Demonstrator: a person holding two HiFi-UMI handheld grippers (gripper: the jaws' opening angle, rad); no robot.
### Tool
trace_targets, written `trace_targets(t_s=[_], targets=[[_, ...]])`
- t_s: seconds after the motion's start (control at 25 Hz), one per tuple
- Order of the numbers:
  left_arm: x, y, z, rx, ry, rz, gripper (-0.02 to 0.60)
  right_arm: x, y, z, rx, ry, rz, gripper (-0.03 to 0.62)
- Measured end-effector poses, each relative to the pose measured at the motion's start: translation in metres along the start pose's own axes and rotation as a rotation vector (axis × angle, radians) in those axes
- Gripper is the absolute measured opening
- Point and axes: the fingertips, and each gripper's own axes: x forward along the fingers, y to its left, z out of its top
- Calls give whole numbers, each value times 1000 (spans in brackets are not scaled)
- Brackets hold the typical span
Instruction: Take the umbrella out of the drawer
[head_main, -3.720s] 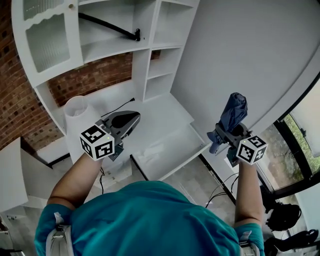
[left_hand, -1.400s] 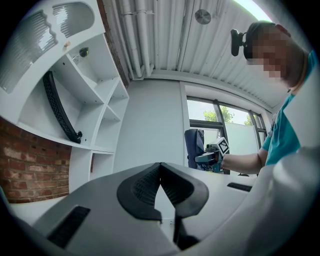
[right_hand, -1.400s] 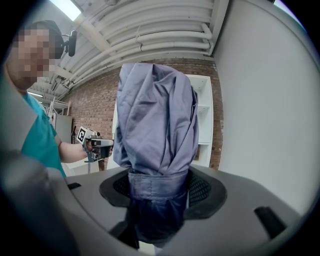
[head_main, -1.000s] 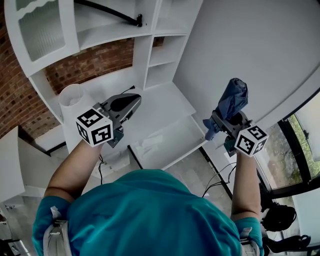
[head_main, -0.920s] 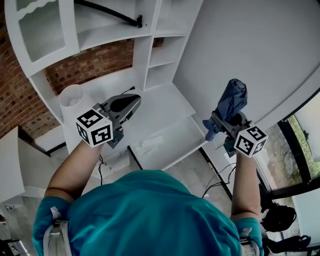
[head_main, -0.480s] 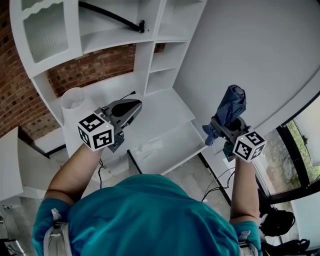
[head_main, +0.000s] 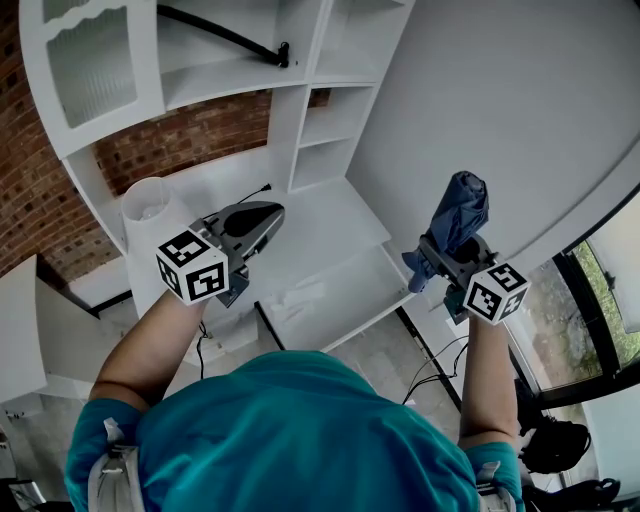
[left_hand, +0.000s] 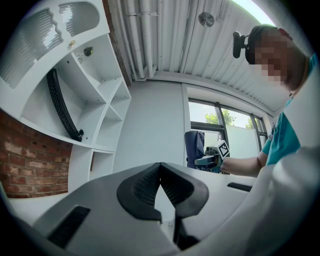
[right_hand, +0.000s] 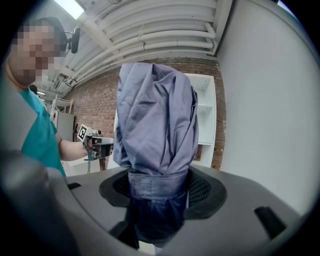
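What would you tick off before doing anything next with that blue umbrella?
1. Hold of the right gripper on the umbrella: ok, jaws clamped on it.
2. Umbrella out of the drawer, held in the air: ok.
3. Umbrella folded up, not flapping open: ok.
4. Spare left gripper free, jaws together on nothing: ok.
5. Drawer pushed shut: not ok, it stands open.
6. Spot to set the umbrella down: cannot tell.

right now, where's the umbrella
The umbrella is clamped in the right gripper, at the right of the head view, held clear of the open drawer and off to its right.
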Motion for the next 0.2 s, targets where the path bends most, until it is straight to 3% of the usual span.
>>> trace_targets(t_s=[0.2], targets=[[2, 1, -1, 0, 3, 2, 14, 3, 0, -2, 1, 1, 8, 258]])
